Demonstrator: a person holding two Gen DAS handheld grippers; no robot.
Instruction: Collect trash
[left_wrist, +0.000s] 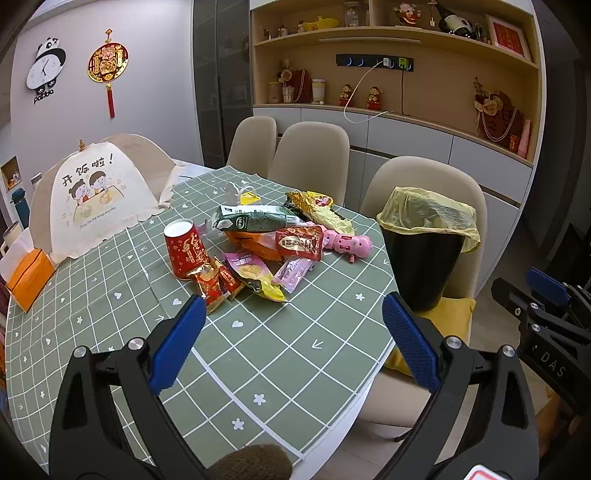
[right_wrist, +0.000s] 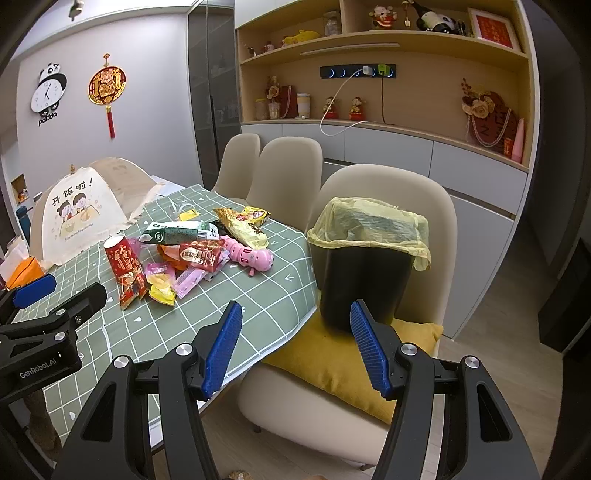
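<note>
A heap of snack wrappers (left_wrist: 258, 243) (right_wrist: 192, 254) lies on the green checked tablecloth (left_wrist: 258, 343), with a red paper cup (left_wrist: 184, 249) (right_wrist: 123, 260), a green-white carton (left_wrist: 255, 218) (right_wrist: 177, 232), a gold bag (left_wrist: 321, 212) (right_wrist: 243, 225) and a pink toy (left_wrist: 349, 245) (right_wrist: 255, 256). A black bin with a yellow liner (left_wrist: 428, 236) (right_wrist: 369, 254) stands on a chair to the right. My left gripper (left_wrist: 295, 328) is open above the cloth, short of the heap. My right gripper (right_wrist: 295, 339) is open and empty, low in front of the bin.
A mesh food cover (left_wrist: 99, 195) (right_wrist: 77, 210) and an orange tissue box (left_wrist: 31, 278) stand on the table's left. Beige chairs (left_wrist: 310, 158) line the far side. A yellow cushion (right_wrist: 343, 362) lies under the bin. Shelves fill the back wall.
</note>
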